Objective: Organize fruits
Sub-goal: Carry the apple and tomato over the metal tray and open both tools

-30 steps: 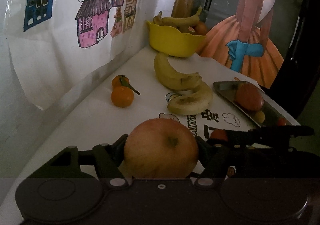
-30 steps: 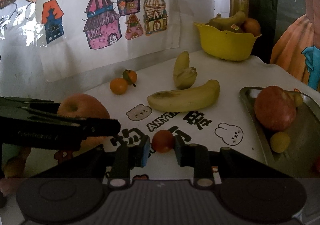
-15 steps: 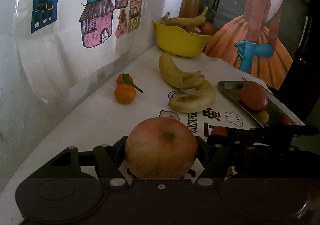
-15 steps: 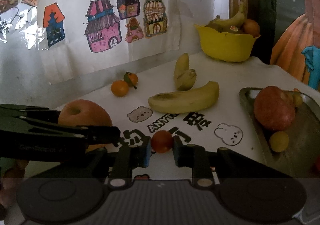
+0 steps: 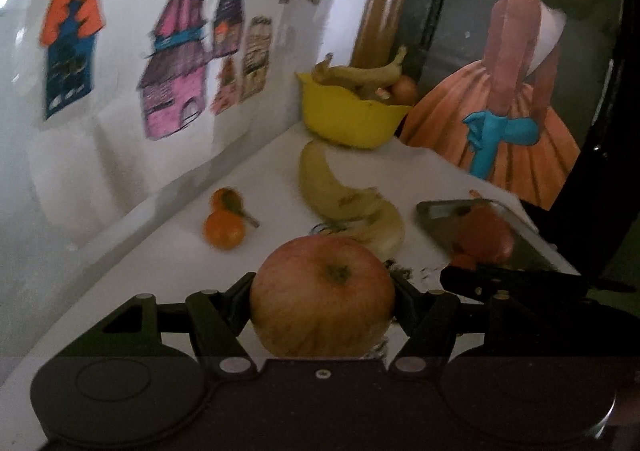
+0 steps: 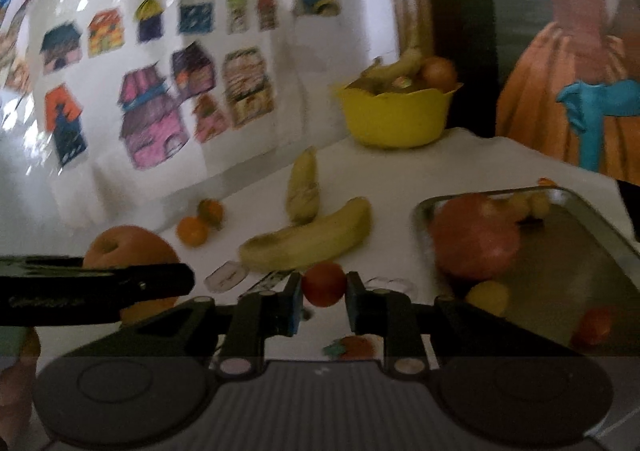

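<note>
Apple (image 5: pixel 324 295), clamped across widest girth in left tool (image 5: pixel 322 301): firm, heavyish, smooth-skinned, bruisable. Cherry tomato (image 6: pixel 324 283), pinched in right tool (image 6: pixel 323 301): light, soft, crushable.

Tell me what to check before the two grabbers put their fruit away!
1. Left gripper has its fingers tight on the big apple: ok.
2. Right gripper has its fingers tight on the small red fruit: ok.
3. Metal tray has bare room beside the red apple already in it: ok.
4. Yellow bowl has room left: cannot tell, bananas and a round fruit poke over its rim.
5. Nothing in the way from the small red fruit to the tray: ok.
6. Two bananas and two oranges lie on the table, not sorted: not ok.
</note>
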A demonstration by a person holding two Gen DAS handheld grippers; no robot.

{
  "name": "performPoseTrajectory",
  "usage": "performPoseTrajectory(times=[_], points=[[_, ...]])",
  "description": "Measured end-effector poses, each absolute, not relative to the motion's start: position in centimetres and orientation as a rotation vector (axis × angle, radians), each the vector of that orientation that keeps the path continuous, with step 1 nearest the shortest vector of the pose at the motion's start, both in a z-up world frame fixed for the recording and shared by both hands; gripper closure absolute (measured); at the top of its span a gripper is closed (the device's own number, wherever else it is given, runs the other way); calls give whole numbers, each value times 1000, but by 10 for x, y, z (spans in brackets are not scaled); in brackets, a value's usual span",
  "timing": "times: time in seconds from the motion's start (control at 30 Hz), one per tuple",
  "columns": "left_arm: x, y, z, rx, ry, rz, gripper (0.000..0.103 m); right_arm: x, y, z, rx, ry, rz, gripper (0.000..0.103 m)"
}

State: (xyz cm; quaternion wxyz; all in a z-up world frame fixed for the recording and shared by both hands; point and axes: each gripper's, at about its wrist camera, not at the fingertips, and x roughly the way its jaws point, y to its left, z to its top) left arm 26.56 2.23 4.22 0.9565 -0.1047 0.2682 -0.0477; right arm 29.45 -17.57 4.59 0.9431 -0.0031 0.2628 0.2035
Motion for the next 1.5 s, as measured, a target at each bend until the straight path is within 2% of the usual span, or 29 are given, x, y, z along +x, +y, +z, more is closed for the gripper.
performPoseTrajectory(times=[0.3, 0.57, 1.03, 1.5], points=[[300, -31, 53, -270, 527, -248, 33, 307, -264, 64, 222, 453, 188, 77], [325, -86, 46, -253, 559, -377, 33, 316, -324, 55, 308, 442, -7, 77], [320, -131, 18, -140, 572, -512, 33, 328, -341, 37, 320, 501, -68, 77], [315, -144, 14, -66, 565, -548, 33, 333, -336, 30, 300, 544, -71, 77]])
